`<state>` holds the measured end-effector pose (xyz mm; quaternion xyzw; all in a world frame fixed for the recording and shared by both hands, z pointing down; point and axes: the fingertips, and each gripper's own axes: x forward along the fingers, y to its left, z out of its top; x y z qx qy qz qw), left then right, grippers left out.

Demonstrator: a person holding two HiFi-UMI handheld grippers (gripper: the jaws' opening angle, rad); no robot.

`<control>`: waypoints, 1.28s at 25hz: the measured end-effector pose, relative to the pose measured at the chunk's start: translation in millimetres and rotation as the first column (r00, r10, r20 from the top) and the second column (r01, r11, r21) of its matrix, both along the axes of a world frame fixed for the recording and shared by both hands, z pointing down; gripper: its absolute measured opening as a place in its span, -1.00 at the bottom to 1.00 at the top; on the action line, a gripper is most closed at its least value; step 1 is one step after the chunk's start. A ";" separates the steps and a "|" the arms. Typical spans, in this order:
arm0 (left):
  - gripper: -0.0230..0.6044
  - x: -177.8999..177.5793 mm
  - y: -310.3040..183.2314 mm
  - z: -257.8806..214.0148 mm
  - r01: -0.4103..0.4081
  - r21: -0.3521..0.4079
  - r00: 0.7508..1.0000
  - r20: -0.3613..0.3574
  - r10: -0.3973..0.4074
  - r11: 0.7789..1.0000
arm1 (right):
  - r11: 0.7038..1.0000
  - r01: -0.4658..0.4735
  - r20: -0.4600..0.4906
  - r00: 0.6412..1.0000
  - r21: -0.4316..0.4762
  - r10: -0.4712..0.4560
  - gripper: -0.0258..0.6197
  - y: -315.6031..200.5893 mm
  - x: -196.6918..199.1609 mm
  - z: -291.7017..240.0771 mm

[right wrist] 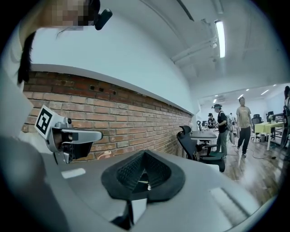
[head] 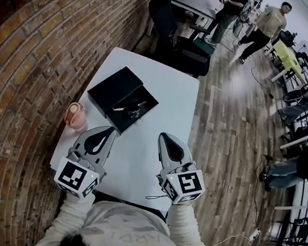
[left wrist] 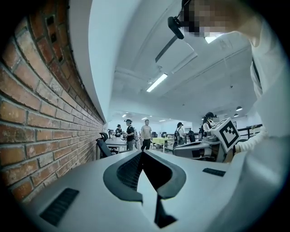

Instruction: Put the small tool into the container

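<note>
Two grey hand-held grippers, left (head: pixel 106 133) and right (head: pixel 165 138), both closed on nothing, poised above the white rectangular table (head: pixel 168 99). One small slim metal tool (head: pixel 126 110), lying at the open flat black case (head: pixel 114 86); whether inside is unclear. Probably light, rigid, slippery; pinch mid-shaft.

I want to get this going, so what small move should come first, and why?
Probably open the right tongs and reach forward toward the small tool lying in the black case; these and the left tongs are shut, empty and short of it.
</note>
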<state>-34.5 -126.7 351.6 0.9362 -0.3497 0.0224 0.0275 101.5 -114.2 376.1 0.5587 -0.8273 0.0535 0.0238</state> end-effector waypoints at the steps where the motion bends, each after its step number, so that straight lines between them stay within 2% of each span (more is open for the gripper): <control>1: -0.92 1.1 0.5 -1.1 -0.002 0.003 1.000 -0.001 0.002 1.000 | 1.000 -0.005 0.006 1.000 0.004 0.005 -0.89 1.7 1.7 -1.9; 20: -0.92 18.1 11.6 -20.2 -0.029 0.043 0.999 -0.025 0.031 0.999 | 0.994 -0.080 -0.002 0.997 0.077 0.081 -0.89 32.8 18.4 -34.5; 32: -0.92 26.2 14.7 -22.6 -0.041 0.045 0.999 -0.033 0.042 0.998 | 0.991 -0.095 0.012 0.996 0.099 0.094 -0.89 41.0 25.8 -43.4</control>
